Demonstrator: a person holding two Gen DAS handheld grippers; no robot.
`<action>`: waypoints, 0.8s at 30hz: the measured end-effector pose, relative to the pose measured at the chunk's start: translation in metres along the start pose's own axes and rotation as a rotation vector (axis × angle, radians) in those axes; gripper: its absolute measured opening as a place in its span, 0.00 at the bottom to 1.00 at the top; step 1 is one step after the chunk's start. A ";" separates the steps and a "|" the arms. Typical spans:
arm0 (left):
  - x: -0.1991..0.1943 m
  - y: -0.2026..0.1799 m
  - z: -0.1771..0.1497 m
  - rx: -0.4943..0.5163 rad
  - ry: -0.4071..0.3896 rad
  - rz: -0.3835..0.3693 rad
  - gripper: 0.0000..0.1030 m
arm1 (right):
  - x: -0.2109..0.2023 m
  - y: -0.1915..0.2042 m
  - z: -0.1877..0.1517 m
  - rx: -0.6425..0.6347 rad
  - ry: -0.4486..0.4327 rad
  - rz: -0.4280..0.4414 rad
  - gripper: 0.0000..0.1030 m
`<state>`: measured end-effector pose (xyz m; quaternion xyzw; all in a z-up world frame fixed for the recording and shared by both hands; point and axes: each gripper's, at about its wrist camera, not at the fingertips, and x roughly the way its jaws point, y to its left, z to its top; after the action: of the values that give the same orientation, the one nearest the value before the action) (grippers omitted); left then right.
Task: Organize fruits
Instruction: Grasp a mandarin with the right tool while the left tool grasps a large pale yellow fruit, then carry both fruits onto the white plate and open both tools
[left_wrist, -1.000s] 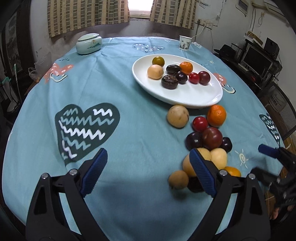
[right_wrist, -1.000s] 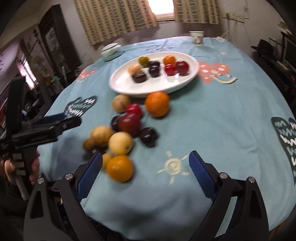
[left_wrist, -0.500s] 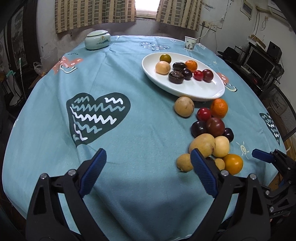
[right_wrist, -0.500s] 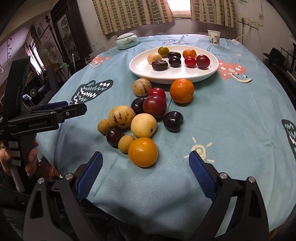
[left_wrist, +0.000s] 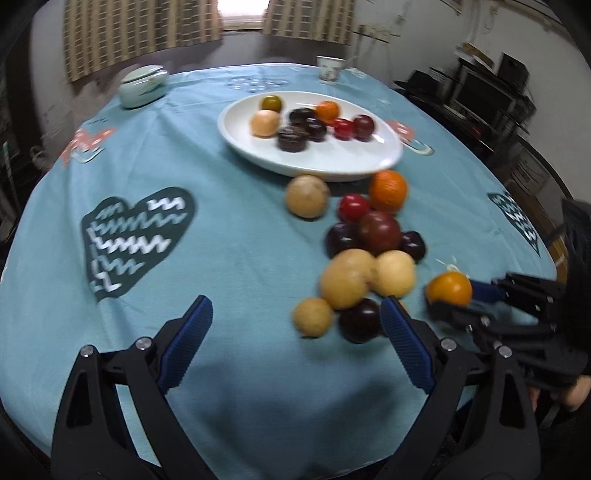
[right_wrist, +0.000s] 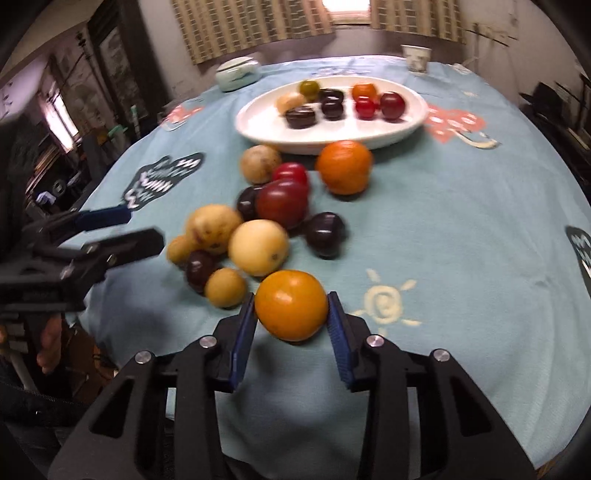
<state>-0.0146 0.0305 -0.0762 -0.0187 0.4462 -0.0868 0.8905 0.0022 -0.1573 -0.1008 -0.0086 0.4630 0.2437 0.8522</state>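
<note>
Here the right gripper (right_wrist: 291, 314) is closing its jaws, blue pads against both sides of a yellow-orange fruit (right_wrist: 291, 305) at the near edge of the loose pile on the blue tablecloth (right_wrist: 461, 221); the left wrist view shows the same fruit (left_wrist: 448, 288) side-on between those fingers. The left gripper (left_wrist: 295, 321) has its jaws spread wide with nothing between them, above the cloth beside a dark plum (left_wrist: 359, 320). Only the right wrist view shows a small tan fruit (right_wrist: 226, 287) just beside the held one; both show the white plate (right_wrist: 258, 125) with fruit farther back.
</note>
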 end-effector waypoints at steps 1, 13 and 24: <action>0.003 -0.005 0.001 0.018 0.005 -0.013 0.91 | 0.000 -0.005 0.000 0.018 0.002 0.001 0.38; 0.044 -0.006 0.013 0.001 0.088 -0.147 0.46 | -0.004 -0.015 -0.005 0.049 0.000 0.032 0.38; 0.039 -0.007 0.012 -0.027 0.062 -0.156 0.37 | -0.005 -0.011 -0.002 0.045 -0.005 0.008 0.38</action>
<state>0.0168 0.0164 -0.0990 -0.0627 0.4718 -0.1506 0.8665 0.0032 -0.1691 -0.1006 0.0128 0.4664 0.2366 0.8522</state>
